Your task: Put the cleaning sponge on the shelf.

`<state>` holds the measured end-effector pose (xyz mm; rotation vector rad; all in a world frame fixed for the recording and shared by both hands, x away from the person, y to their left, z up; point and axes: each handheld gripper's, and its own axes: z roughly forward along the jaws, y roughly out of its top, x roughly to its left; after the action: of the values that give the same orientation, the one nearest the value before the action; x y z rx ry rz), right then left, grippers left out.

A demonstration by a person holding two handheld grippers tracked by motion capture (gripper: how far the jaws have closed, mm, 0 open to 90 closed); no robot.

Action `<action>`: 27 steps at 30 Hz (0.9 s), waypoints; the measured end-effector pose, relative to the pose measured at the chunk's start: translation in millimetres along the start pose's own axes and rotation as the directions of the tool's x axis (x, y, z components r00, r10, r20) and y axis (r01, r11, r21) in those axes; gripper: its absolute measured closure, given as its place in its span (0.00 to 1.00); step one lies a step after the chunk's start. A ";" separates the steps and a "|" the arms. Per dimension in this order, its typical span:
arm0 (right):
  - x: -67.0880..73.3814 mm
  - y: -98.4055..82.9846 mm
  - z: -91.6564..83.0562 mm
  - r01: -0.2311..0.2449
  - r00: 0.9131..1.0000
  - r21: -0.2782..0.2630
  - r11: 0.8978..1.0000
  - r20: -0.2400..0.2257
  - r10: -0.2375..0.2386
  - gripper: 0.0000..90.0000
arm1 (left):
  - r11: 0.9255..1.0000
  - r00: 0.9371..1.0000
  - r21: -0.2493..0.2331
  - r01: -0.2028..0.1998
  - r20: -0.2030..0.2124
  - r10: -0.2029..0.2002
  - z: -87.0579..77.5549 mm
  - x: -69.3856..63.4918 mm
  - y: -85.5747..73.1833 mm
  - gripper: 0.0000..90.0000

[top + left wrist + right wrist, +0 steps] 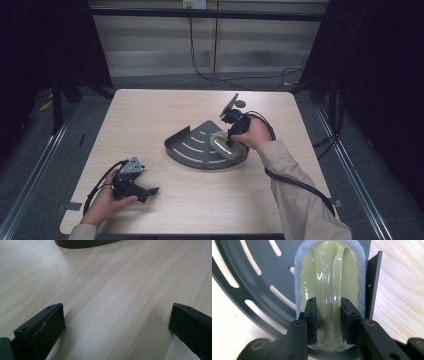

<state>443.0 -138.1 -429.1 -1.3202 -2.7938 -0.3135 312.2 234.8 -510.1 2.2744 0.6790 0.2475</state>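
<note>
The right gripper (329, 322) has its jaws clamped on the raised glossy handle of an olive-green plastic scrubber with grey pad (329, 280), lying in a dark slotted metal tray (192, 145). That stiff, slick ridge looks the best hold; the pad is soft. The left gripper (150, 191) rests with jaws wide apart on the pale wooden surface (120, 290).

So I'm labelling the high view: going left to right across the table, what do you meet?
Left tool → dark slotted rack → pale green scrubber inside the rack → right tool shut on the scrubber's handle.

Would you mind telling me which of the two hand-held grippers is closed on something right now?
The right hand-held gripper: its jaws clamp the raised handle of the yellow-green scrubbing pad in the dark slotted metal tray. The left hand-held gripper stands open over bare table.
</note>
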 end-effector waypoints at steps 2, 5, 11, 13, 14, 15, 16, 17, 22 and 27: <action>-0.5 -0.5 0.3 -0.008 1.000 -0.004 1.000 0.000 0.008 0.78 | 1.000 1.000 0.000 0.000 0.000 0.000 0.0 0.0 0.0 0.00; -0.6 -1.1 0.7 -0.010 1.000 -0.004 1.000 -0.001 0.010 0.78 | 1.000 1.000 0.000 0.000 0.000 0.000 0.0 0.0 0.0 0.00; -2.2 -2.6 0.5 -0.027 1.000 -0.002 1.000 -0.003 0.027 0.78 | 1.000 1.000 0.000 0.000 0.000 0.000 0.0 0.0 0.0 0.00; -2.3 -3.0 0.1 -0.030 1.000 -0.003 1.000 -0.004 0.030 0.77 | 1.000 1.000 0.001 0.002 0.000 -0.002 -0.1 0.0 0.0 0.00; -2.2 -3.1 -0.2 -0.029 1.000 -0.001 1.000 0.002 0.029 0.74 | 1.000 1.000 0.000 0.000 0.000 0.000 0.0 0.1 0.0 0.00; -2.4 -3.2 -0.5 -0.027 1.000 -0.004 1.000 0.002 0.027 0.72 | 1.000 1.000 0.000 0.001 0.000 -0.001 0.0 0.1 0.0 0.00; -2.8 -3.5 -0.9 -0.026 1.000 -0.008 1.000 0.004 0.026 0.71 | 1.000 1.000 0.000 0.000 0.000 0.000 0.0 0.0 0.0 0.00; -3.4 -4.0 -1.6 -0.026 1.000 -0.009 1.000 0.000 0.026 0.70 | 1.000 1.000 0.000 0.000 0.000 0.000 0.0 0.0 0.0 0.00; -4.7 -5.5 -5.3 -0.024 1.000 -0.014 1.000 -0.003 0.024 0.66 | 1.000 1.000 0.000 0.000 0.000 0.000 0.0 0.0 0.0 0.00; -3.7 -5.4 -9.3 -0.029 1.000 -0.020 0.999 -0.005 0.029 0.61 | 1.000 1.000 0.000 0.000 -0.001 0.000 0.0 -0.1 0.0 0.00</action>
<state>440.7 -146.0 -421.3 -1.3608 -2.7723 -0.3443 312.1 234.8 -510.1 2.2748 0.6788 0.2482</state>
